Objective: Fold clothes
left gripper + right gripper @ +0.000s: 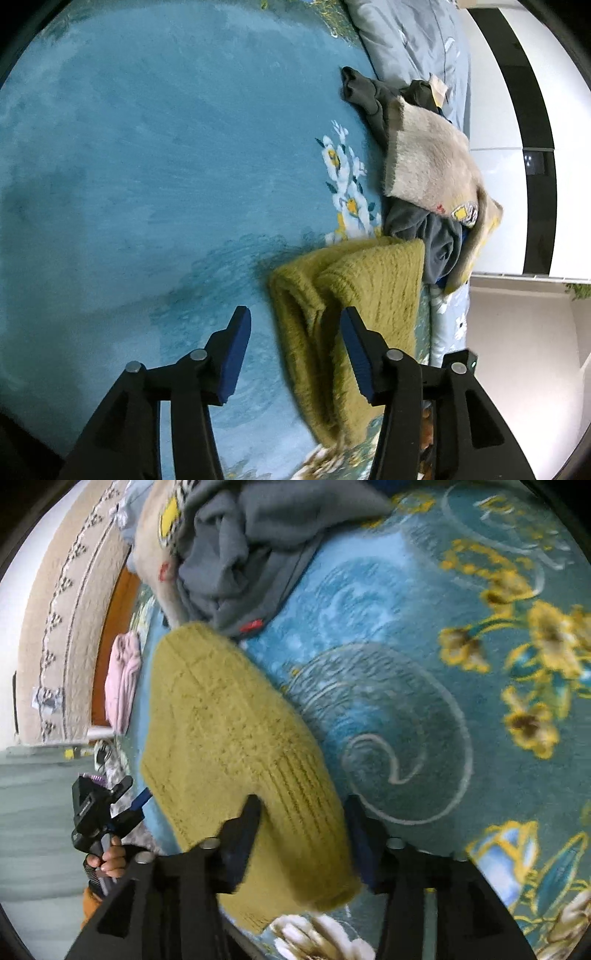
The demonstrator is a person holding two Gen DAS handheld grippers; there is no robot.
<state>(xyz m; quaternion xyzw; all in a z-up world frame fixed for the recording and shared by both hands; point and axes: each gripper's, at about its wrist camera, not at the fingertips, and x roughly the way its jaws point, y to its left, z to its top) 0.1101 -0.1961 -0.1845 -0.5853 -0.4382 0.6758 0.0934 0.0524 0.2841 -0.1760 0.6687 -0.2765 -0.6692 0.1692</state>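
While the right gripper (pixel 303 834) straddles the ribbed hem of the yellow sweater (pixel 229 746), its jaws stand wide on either side of the knit, so I judge it released or only loosely hooked; motion blur hides whether a pad touches. The left gripper (pixel 295 354) is released, its 2 blue pads apart, one over the bare bed (pixel 147 166) and one over the sweater (pixel 354 295). From the right wrist view it shows small at the bed's edge (pixel 122 812), gripped by a hand (pixel 110 860).

The sweater lies folded into a thick bundle on the blue flowered bed cover, near the edge, with a pile of other clothes (pixel 424 173) just beyond it: a beige fuzzy piece on top and grey garments under it, the grey fabric touching or nearly touching the sweater's far end.

Several things could go wrong from here. If the right jaws close on only the top layer, the bundle would likely open as it is lifted and the fold be lost. The knit looks thick and springy, so a shallow pinch on the ribbing could slip out. Pushing the sweater farther would likely run it into the pile and drag the grey cloth along. Pulling it toward the bed's edge risks its loose end sliding off. The left pad could also snag the fuzzy knit.
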